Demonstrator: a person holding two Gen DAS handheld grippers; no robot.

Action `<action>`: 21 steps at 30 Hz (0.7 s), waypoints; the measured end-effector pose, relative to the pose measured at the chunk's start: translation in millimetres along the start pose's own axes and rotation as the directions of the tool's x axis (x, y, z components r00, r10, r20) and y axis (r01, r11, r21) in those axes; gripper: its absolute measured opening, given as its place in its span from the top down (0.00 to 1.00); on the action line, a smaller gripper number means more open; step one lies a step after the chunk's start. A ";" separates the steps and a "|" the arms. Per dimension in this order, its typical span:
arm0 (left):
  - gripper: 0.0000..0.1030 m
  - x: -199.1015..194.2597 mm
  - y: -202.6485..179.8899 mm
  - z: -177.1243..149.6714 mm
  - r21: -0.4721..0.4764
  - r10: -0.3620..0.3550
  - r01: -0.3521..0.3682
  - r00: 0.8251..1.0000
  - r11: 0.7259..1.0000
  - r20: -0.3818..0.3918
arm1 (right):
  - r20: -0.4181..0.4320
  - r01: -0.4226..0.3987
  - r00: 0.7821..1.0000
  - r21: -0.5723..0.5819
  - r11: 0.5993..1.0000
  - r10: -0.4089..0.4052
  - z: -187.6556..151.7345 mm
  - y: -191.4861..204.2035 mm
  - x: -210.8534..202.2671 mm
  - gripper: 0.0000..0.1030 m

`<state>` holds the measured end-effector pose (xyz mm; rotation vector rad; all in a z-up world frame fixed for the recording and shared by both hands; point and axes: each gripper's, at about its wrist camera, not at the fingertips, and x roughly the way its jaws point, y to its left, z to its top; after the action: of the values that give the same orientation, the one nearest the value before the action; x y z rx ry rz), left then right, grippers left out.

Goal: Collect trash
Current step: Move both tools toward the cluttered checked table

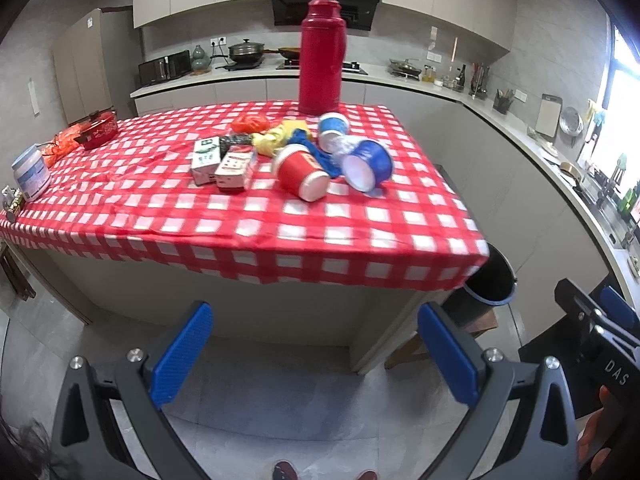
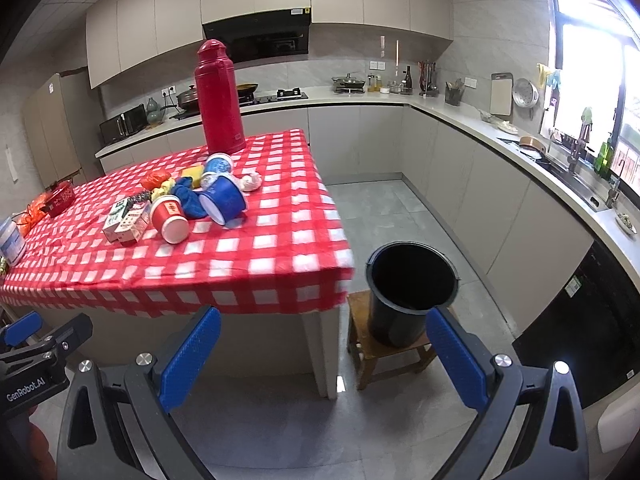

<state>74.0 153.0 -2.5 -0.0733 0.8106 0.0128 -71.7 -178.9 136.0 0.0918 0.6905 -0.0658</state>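
Both two-finger grippers held back from the table, over grey floor tiles. Left gripper (image 1: 316,354) spread wide, blue pads (image 1: 182,354) gripping nothing. Right gripper (image 2: 324,360) likewise released, pads well apart and empty.

On the red-and-white checked tablecloth (image 2: 256,260), a heap of trash near the middle: red paper cup (image 1: 301,172) tipped on its side, white base toward six o'clock; big blue paper bowl (image 1: 370,164) on its side at three o'clock of it, inside looking bare white; smaller blue paper cup (image 1: 333,130) behind at twelve o'clock. Two small cartons (image 1: 222,164) side by side at nine o'clock of the red cup, printing too blurred to read. Crumpled yellow and blue wrappers (image 1: 288,136) between cartons and cups, an orange-red plastic bag (image 1: 250,123) beyond. Tall red thermos flask (image 1: 321,56) upright at the far edge. White lidded jar (image 1: 30,174) at the table's nine o'clock edge.

Black plastic bucket (image 2: 412,292) standing on a low wooden stool (image 2: 384,356) just beside the table's corner, at three o'clock; interior dark, contents impossible to tell.

Legible: "GenRobot.AI" on the left gripper's body in the right wrist view; "DAS" on the right gripper's body in the left wrist view.
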 end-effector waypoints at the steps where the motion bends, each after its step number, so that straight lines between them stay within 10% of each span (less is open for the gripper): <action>1: 0.00 2.3 7.3 2.7 0.001 0.004 -0.004 1.000 1.000 0.001 | -0.001 -0.001 1.000 -0.001 1.000 0.001 1.2 10.2 3.7 0.00; 21: 0.00 81.2 50.6 63.5 -0.018 0.018 -0.018 0.999 1.000 -0.042 | -0.004 -0.040 0.999 -0.022 0.999 0.040 55.2 70.9 85.4 0.00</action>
<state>173.9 206.6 -20.7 -0.0840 0.8525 0.0359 35.4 -116.9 128.3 0.0844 0.6920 -0.0194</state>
